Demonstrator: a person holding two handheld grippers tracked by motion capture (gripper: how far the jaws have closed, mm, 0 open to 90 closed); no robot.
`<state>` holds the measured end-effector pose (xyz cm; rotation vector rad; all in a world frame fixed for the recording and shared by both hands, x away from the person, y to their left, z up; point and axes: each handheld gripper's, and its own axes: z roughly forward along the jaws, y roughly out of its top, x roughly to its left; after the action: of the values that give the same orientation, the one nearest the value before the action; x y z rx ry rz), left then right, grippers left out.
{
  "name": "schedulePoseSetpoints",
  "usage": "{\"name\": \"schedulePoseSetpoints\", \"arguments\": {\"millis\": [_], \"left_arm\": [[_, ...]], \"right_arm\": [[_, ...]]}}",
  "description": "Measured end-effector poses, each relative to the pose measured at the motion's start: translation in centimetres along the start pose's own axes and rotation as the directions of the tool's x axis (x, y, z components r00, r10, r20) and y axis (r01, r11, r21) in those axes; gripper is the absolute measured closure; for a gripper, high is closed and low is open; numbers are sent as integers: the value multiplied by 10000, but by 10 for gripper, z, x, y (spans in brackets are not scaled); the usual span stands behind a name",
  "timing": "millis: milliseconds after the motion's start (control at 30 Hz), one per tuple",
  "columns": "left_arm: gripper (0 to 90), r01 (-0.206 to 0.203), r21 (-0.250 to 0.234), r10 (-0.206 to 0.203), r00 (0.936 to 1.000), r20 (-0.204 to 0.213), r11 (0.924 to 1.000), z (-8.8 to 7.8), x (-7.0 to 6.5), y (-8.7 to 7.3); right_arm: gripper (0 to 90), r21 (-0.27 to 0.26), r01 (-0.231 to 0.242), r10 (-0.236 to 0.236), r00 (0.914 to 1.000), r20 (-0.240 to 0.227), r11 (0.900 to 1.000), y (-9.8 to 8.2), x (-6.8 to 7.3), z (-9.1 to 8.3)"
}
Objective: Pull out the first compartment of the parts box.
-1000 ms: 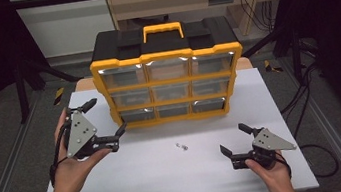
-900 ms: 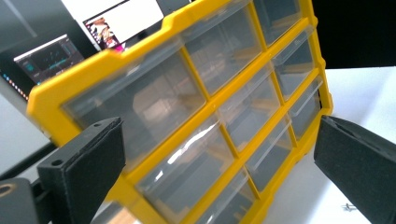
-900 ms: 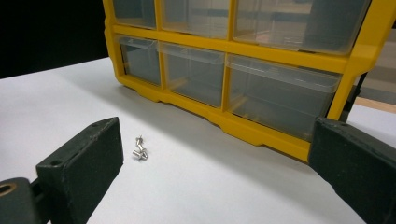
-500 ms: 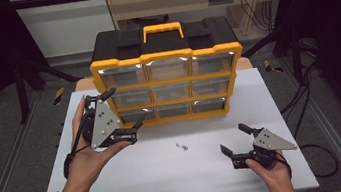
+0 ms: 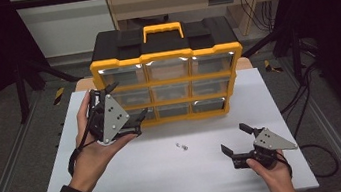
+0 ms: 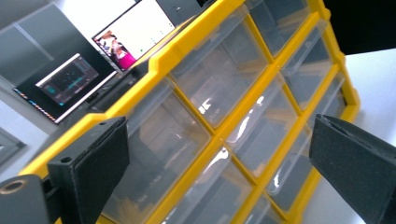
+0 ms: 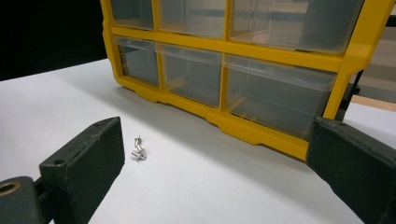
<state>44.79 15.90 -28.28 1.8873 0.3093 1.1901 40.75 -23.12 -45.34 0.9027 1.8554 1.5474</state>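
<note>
A yellow and black organizer (image 5: 168, 76) with clear drawers stands at the back of the white table (image 5: 170, 182). My left gripper (image 5: 128, 101) is held up and tilted in front of the organizer's left drawers, jaws wide open and nothing between them. In the left gripper view the clear drawers (image 6: 219, 93) sit close between the open left gripper (image 6: 219, 154). Two small metal screws (image 5: 182, 146) lie on the table in front of the organizer. My right gripper (image 5: 235, 138) rests low at the front right, open, aimed toward the screws (image 7: 138, 151) and the bottom drawers (image 7: 271, 98).
The organizer has a yellow carry handle (image 5: 162, 28) on its black lid. Cables (image 5: 306, 107) trail off the table's right side. A metal frame rail (image 5: 7, 169) runs along the left. A monitor (image 6: 70, 84) glows behind the organizer in the left gripper view.
My left gripper has moved right and toward the organizer's left drawers, turning more upright, and stays open. The right gripper and the screws have not moved.
</note>
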Motion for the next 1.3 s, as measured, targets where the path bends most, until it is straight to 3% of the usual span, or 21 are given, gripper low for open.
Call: {"name": "schedulePoseSetpoints", "arguments": {"millis": [367, 467, 533, 600, 667, 733, 900, 1033, 1267, 1300], "left_arm": [[66, -240, 355, 263, 9973, -679, 9991, 6, -3, 4], [70, -664, 587, 716, 9933, -910, 9961, 7, -3, 6], [75, -744, 638, 804, 9921, -961, 9952, 8, -3, 6], [81, -1096, 875, 1193, 9862, -1148, 9901, 9, -6, 6], [84, -1144, 961, 1255, 9850, -1183, 9888, 9, -6, 6], [86, -1361, 1165, 1518, 9785, -1394, 9838, 10, -8, 7], [93, -1572, 1260, 1748, 9741, -1436, 9795, 11, -9, 6], [96, -1550, 1270, 1729, 9744, -1440, 9797, 11, -9, 5], [110, -1863, 1535, 2110, 9634, -1651, 9704, 14, -11, 4], [121, -1789, 1548, 2036, 9654, -1626, 9716, 14, -11, 4]], "right_arm": [[43, 3, -8, 8, 10000, 46, 10000, 0, -1, 0], [42, -22, -25, 26, 10000, 43, 10000, 0, -1, 0], [41, -51, -39, 39, 10000, 39, 10000, 0, -1, 0], [41, -82, -33, 33, 10000, 69, 10000, -1, -1, 0], [41, -61, -38, 38, 10000, 47, 10000, -1, -1, 0], [41, 7, -33, 33, 10000, 64, 10000, 0, -1, -1], [41, -52, -42, 42, 10000, 60, 10000, -1, -2, 0], [41, 6, -36, 36, 10000, 77, 10000, -1, -2, 0], [41, -42, -46, 46, 10000, 61, 10000, -1, -1, 0], [41, -46, -44, 44, 10000, 62, 10000, -1, -2, 0]]}}
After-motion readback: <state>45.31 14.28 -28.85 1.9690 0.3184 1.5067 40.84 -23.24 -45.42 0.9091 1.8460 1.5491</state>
